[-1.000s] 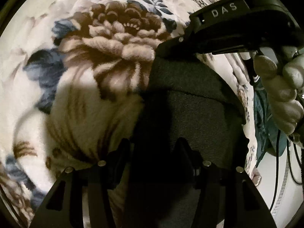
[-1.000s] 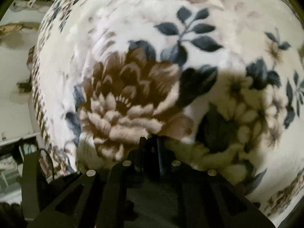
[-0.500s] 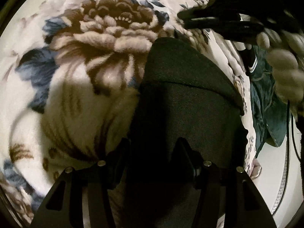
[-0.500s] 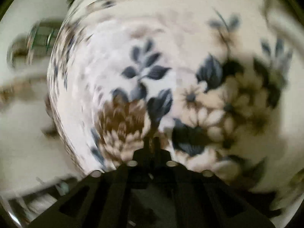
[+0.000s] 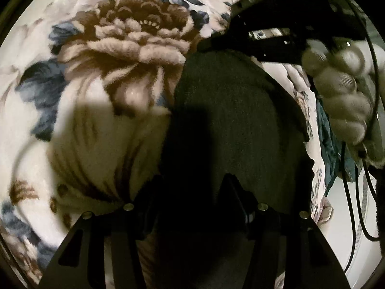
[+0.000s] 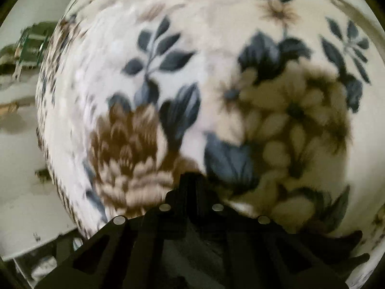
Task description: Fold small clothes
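Dark garment (image 5: 231, 125) spread over the floral blanket (image 5: 79, 130), thick, soft and limp, already doubled with a rounded far edge. Likely light; best pinched at a corner or folded edge, not mid-panel. Left gripper (image 5: 192, 207) straddling the near end, jaws half spread, grip on the cloth unclear. Right gripper (image 6: 191, 190) pressed together, nothing between the fingers, right hand (image 5: 344, 96) hovering beyond.

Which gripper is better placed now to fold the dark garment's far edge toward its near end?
Probably the right. The right gripper is shut, with its tips at the far edge of the dark garment; whether it pinches cloth is unclear. The left gripper stands open over the near end.
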